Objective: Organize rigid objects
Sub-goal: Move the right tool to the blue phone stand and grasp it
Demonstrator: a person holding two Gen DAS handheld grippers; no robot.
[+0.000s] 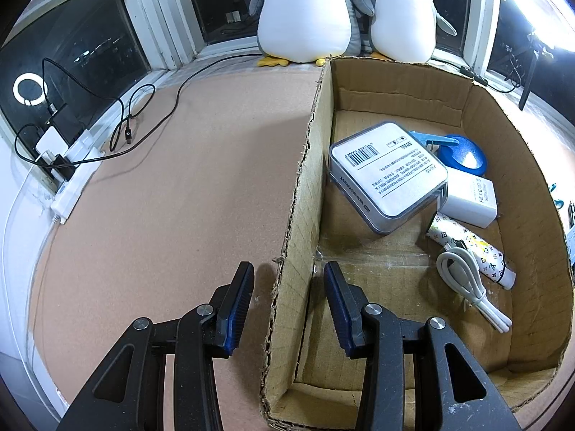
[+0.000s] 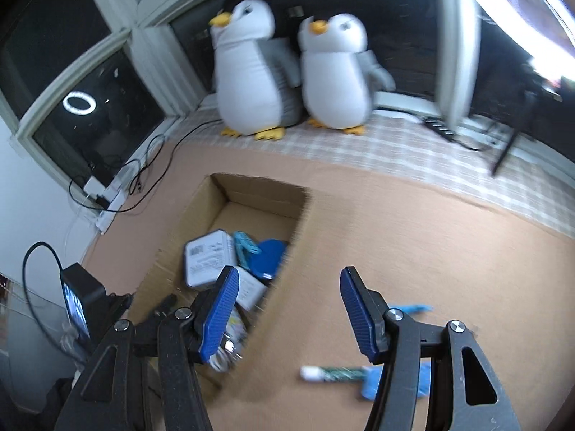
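Note:
A cardboard box (image 1: 305, 194) stands on the brown table. In it lie a silver tin (image 1: 386, 174), a blue clip (image 1: 435, 140), a blue round lid (image 1: 467, 154), a white charger (image 1: 470, 197), a patterned white tube (image 1: 470, 251) and a coiled white cable (image 1: 467, 283). My left gripper (image 1: 287, 301) is open and empty, its jaws astride the box's left wall. My right gripper (image 2: 287, 309) is open and empty above the box's right wall (image 2: 284, 287). A green-and-white tube (image 2: 330, 373) and blue items (image 2: 373, 380) lie on the table below it, blurred.
Two plush penguins (image 1: 345, 10) stand at the back by the window. A power strip (image 1: 68, 179) with black cables (image 1: 125, 125) lies at the left table edge. A black device (image 2: 79, 298) stands at the left in the right wrist view.

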